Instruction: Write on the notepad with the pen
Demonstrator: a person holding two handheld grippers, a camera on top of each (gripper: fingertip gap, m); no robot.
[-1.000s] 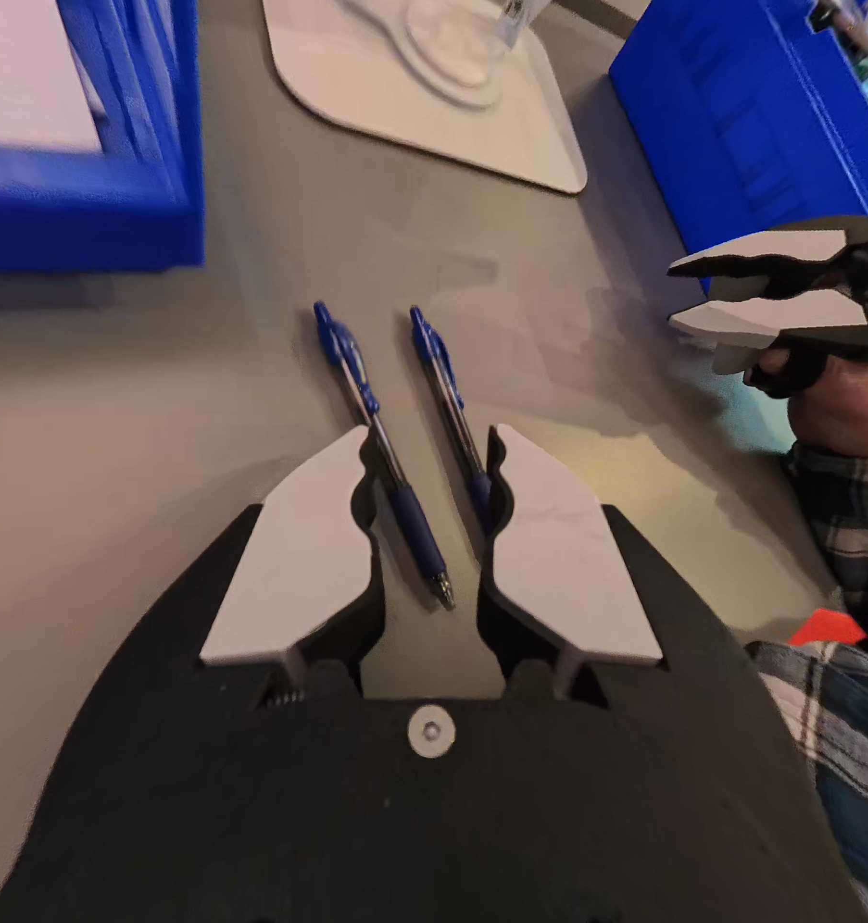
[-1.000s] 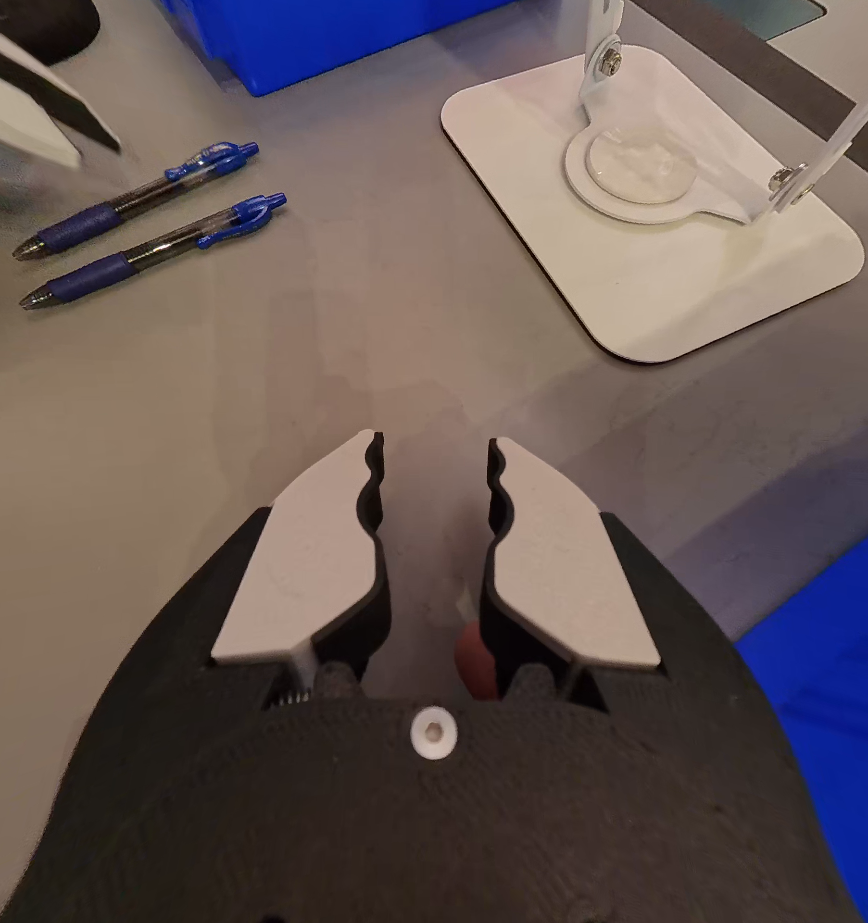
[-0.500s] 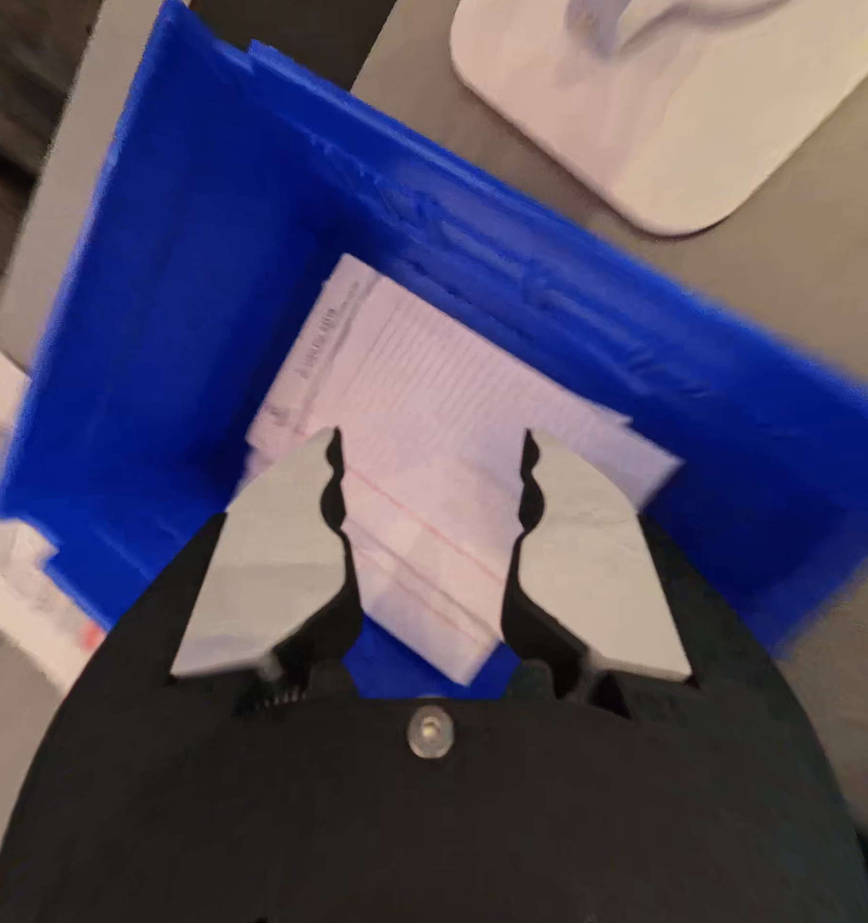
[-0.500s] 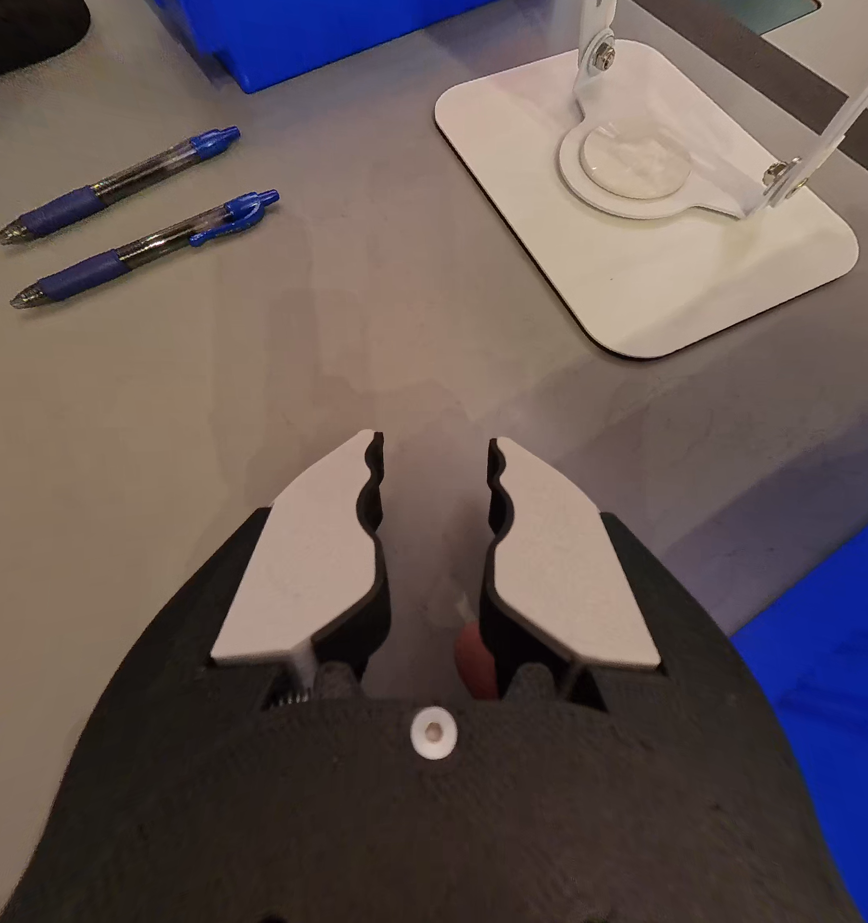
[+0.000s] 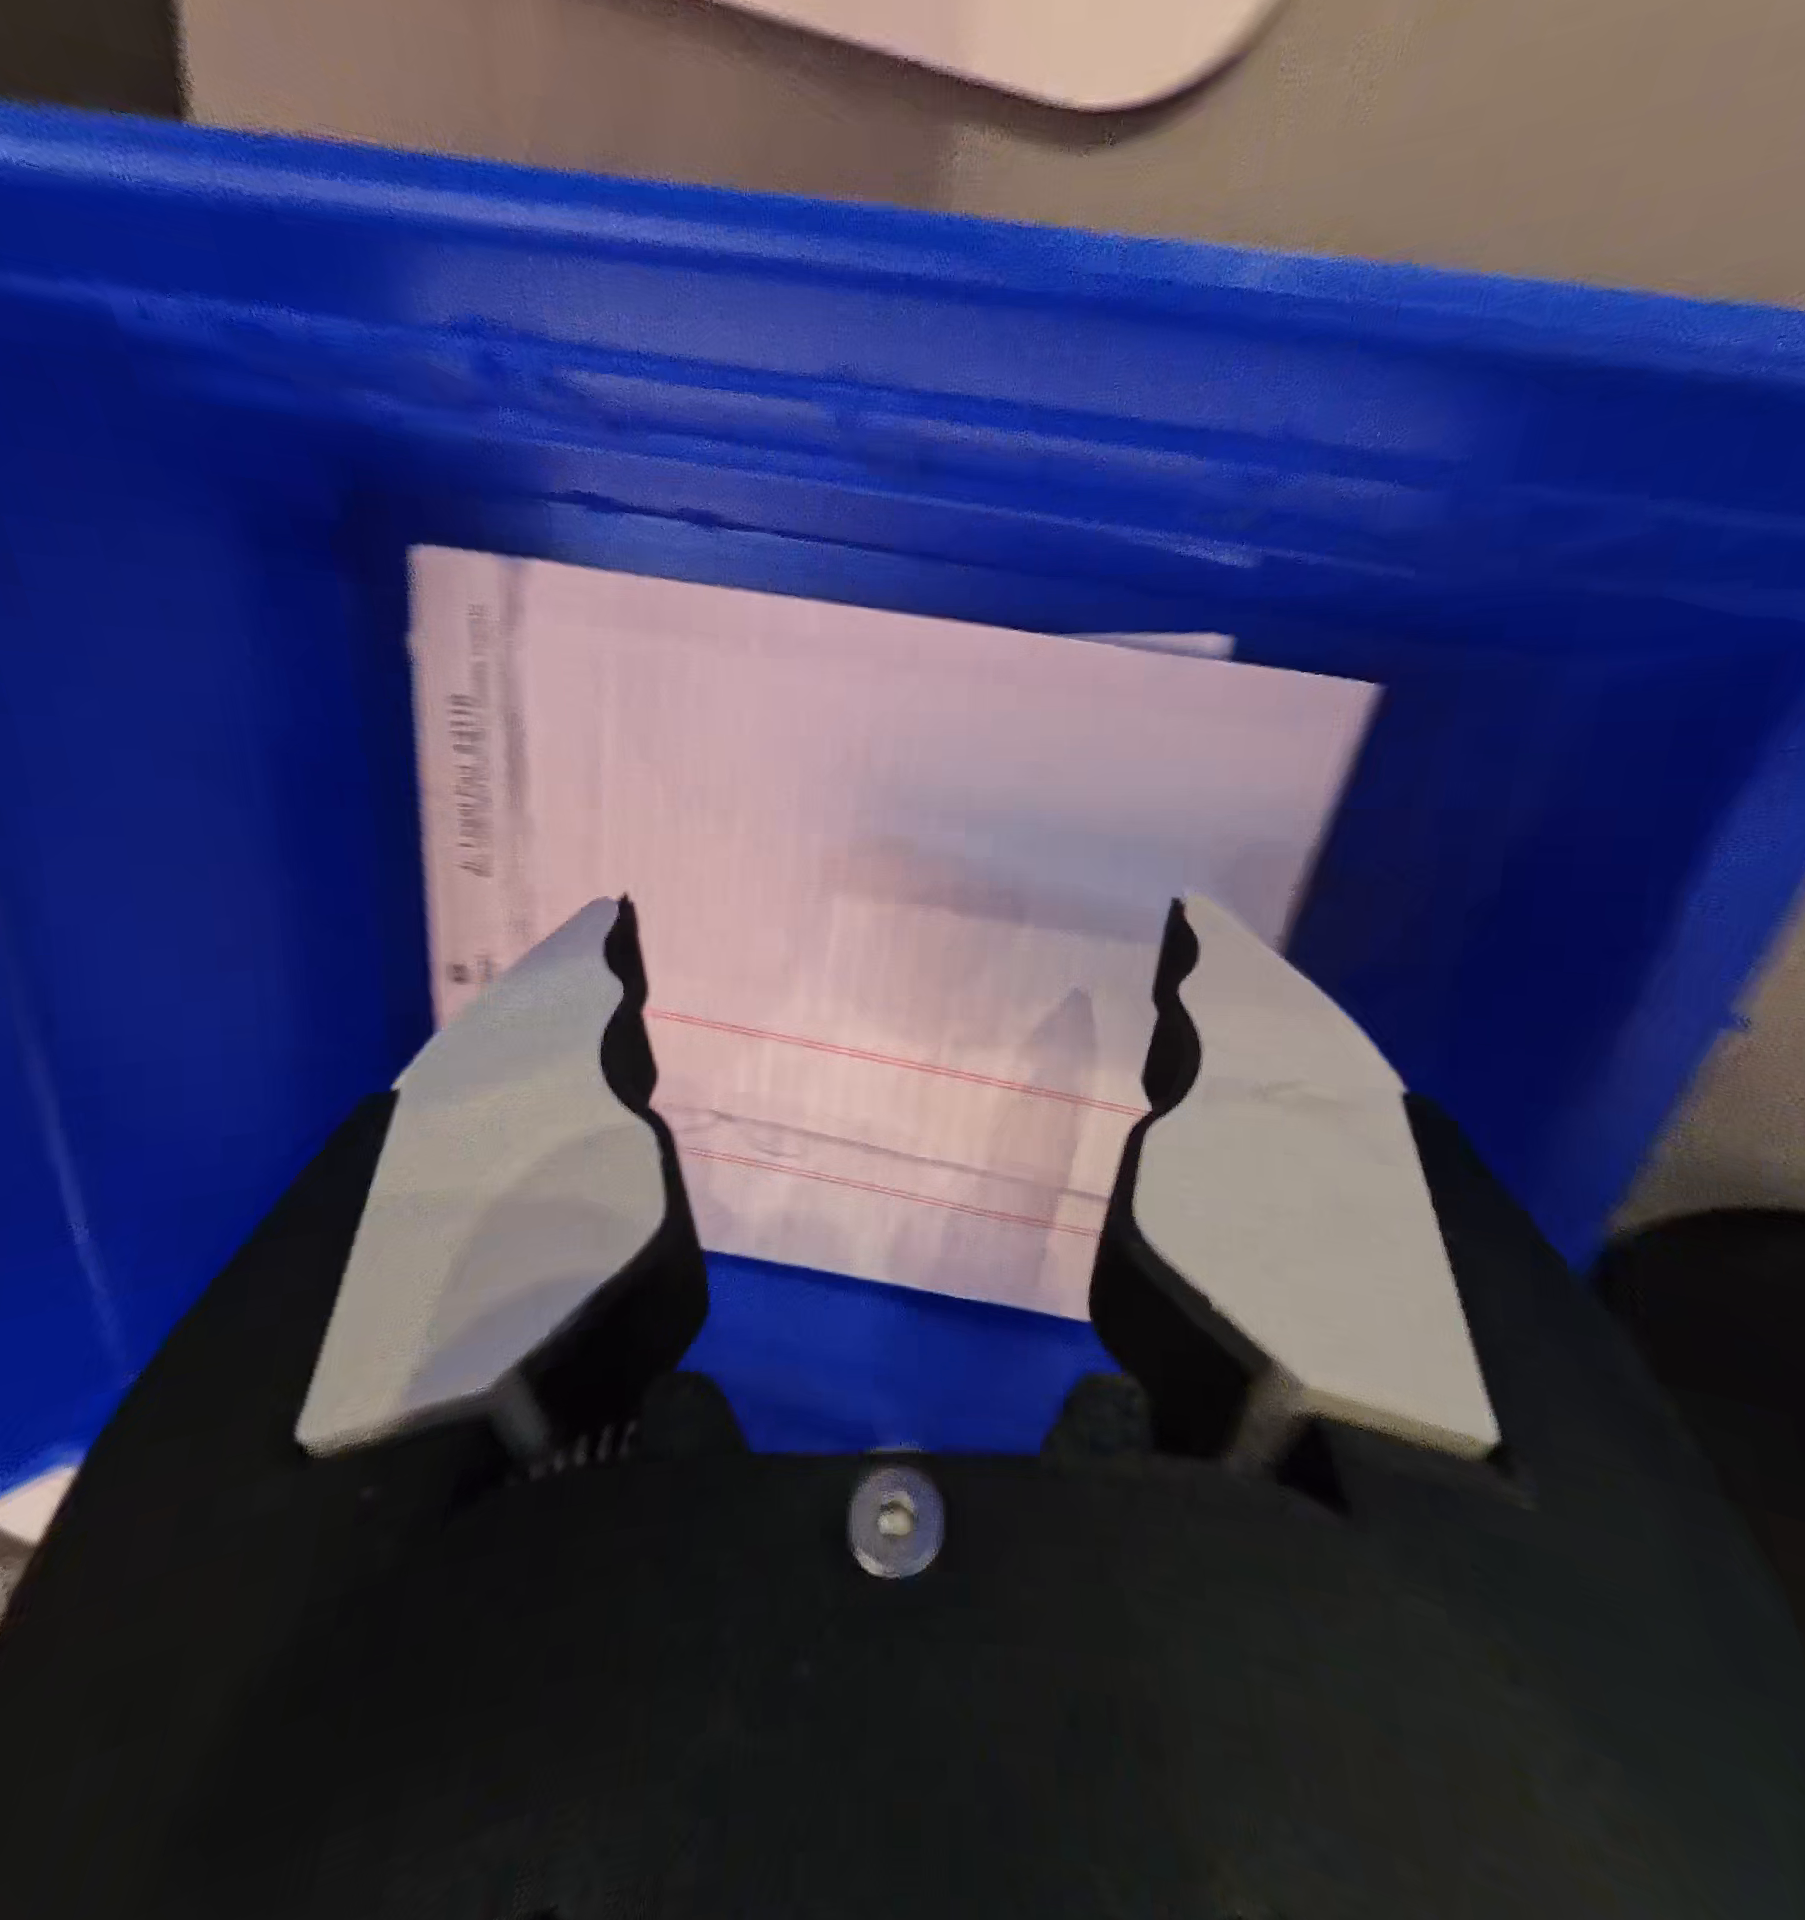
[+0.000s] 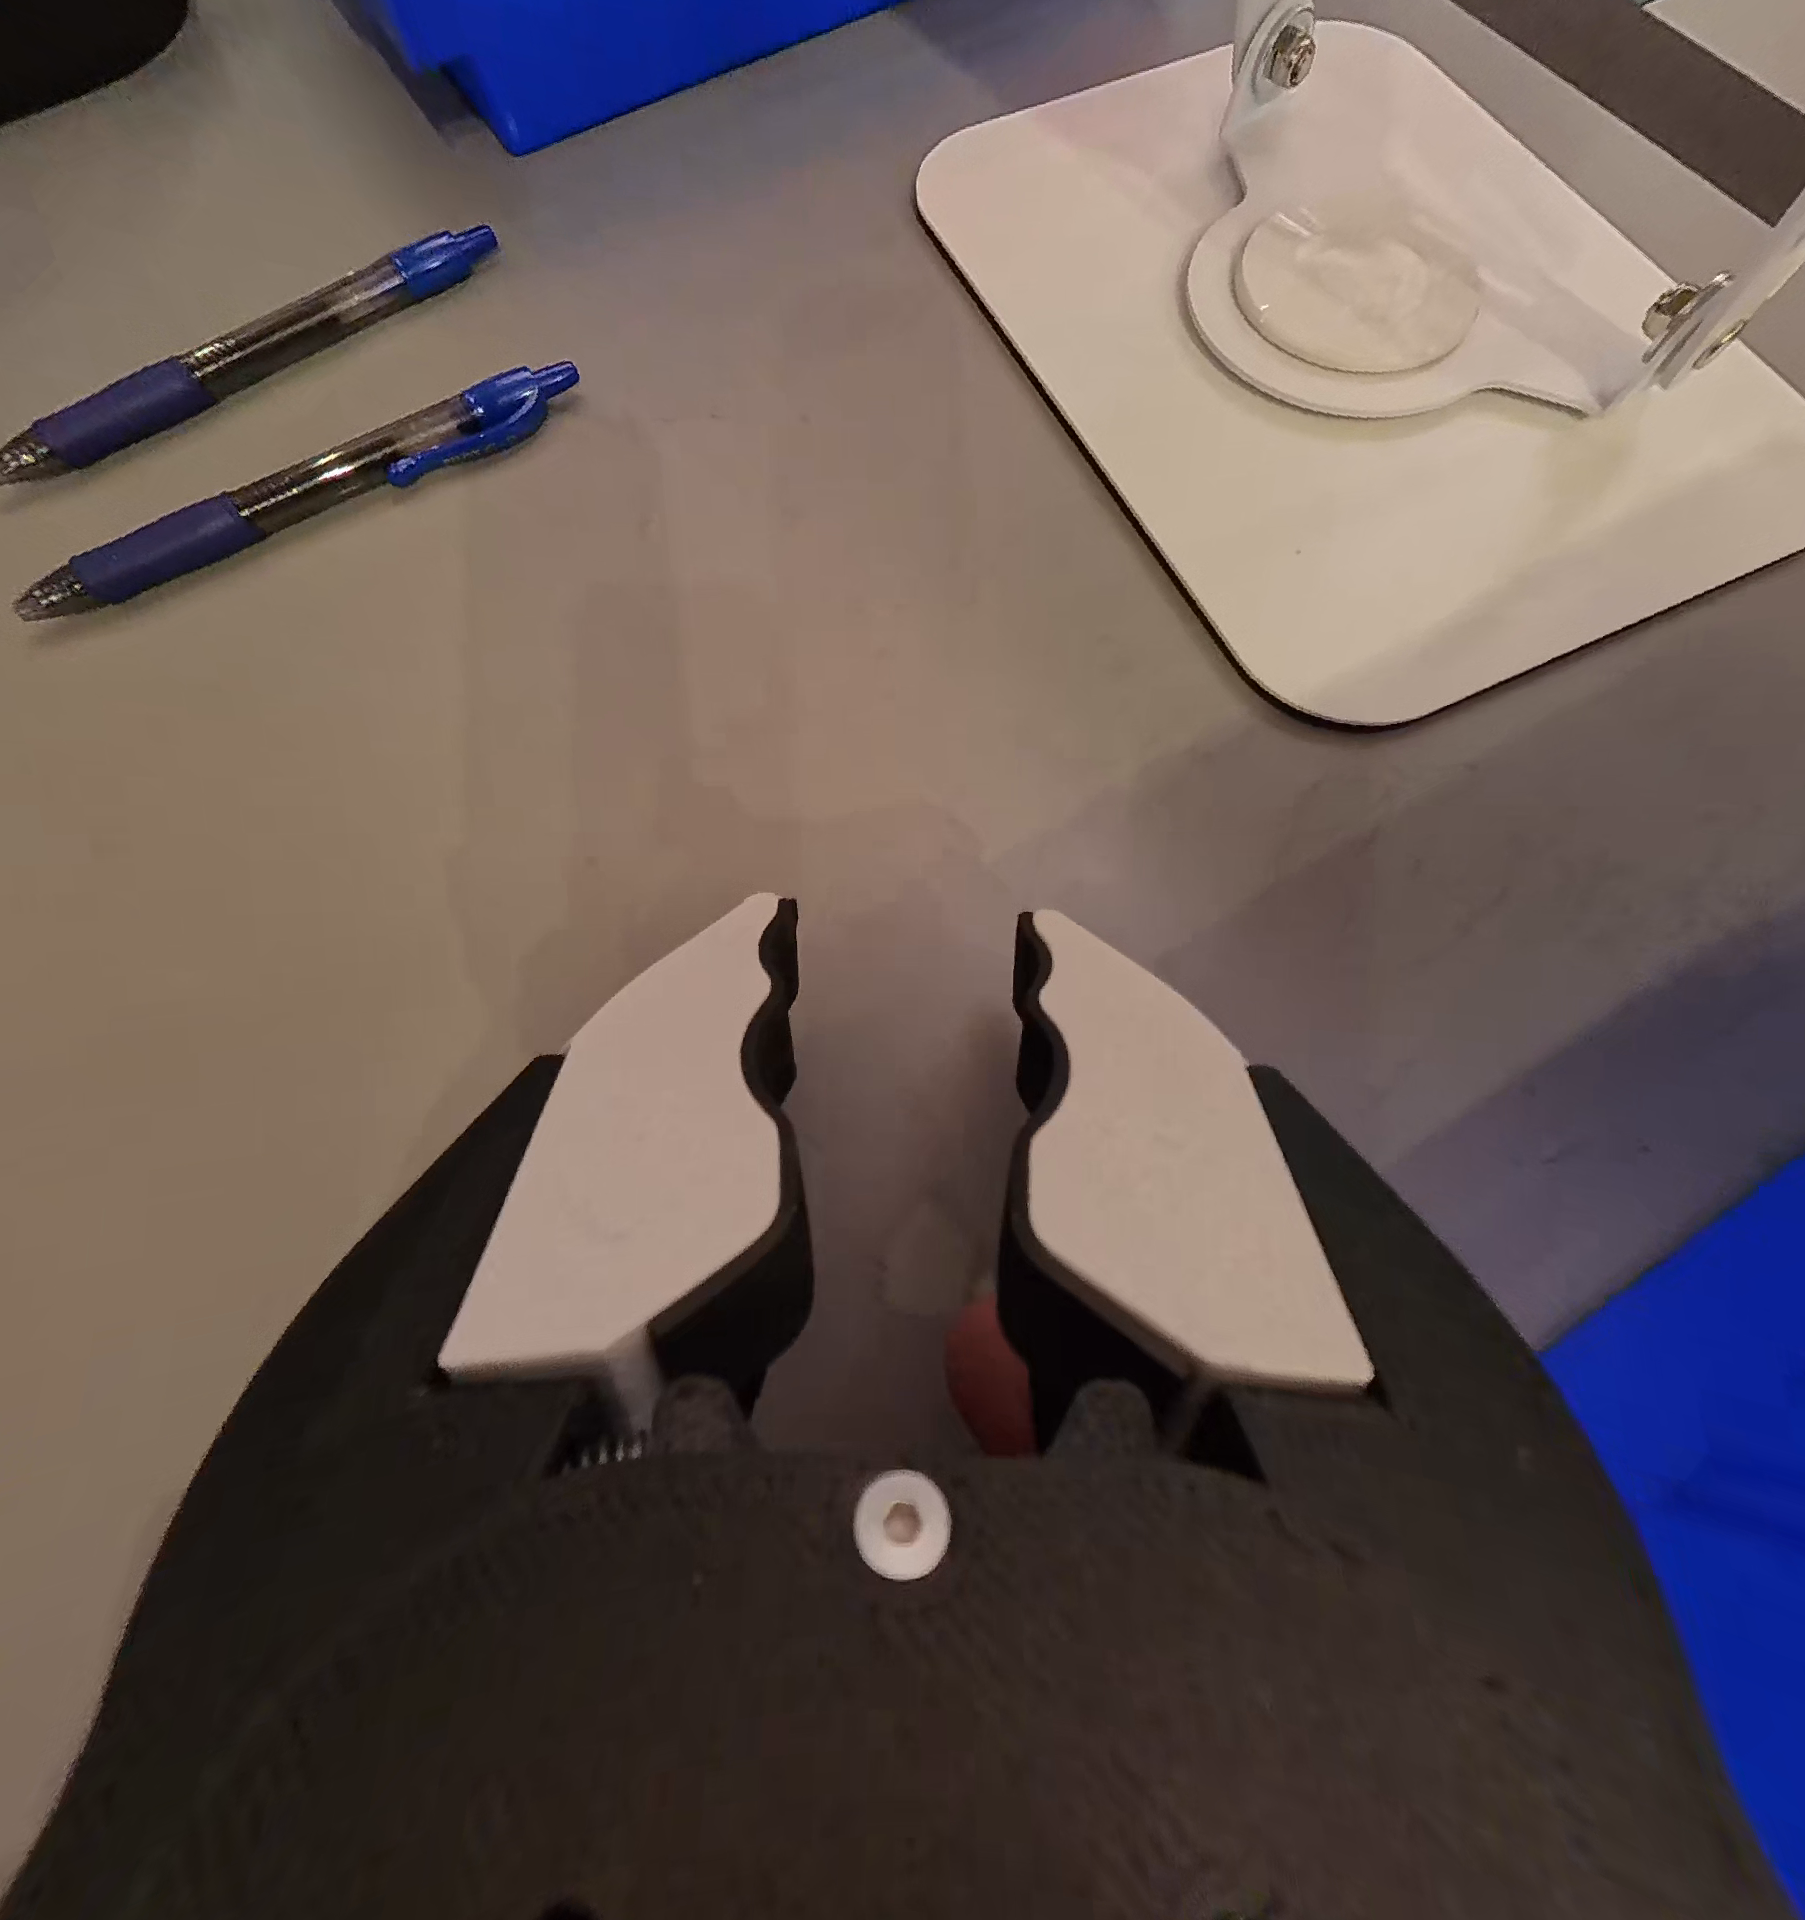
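The left claw [image 5: 898, 914] is spread wide, its 2 fingers [image 5: 524, 1143] far apart and gripping nothing. It hangs over a blue bin [image 5: 877, 343], pointing down into it. White lined sheets of the notepad [image 5: 877, 831] lie on the bin floor, with red rules across the near part, and the view between the fingers is filled by that paper. The picture is blurred, so whether the fingertips touch the paper cannot be told; no pad presses on it from either side.

The right claw [image 6: 906, 914] is partly open, with a moderate gap between its 2 fingers [image 6: 659, 1143], and it grips nothing: only bare grey bench [image 6: 773, 727] shows between the tips. Something small and reddish [image 6: 981, 1371] sits low beside the inner base of its right finger; what it is cannot be told.

2 pens with blue grips lie side by side on the bench, well off to the left of the right claw: the farther pen [image 6: 254, 348] and the nearer pen [image 6: 295, 494], tips pointing left, apart from each other and untouched. A white flat stand base [image 6: 1397, 540] rests on the bench ahead to the right, and a second blue bin [image 6: 1729, 1558] shows at the lower right edge.
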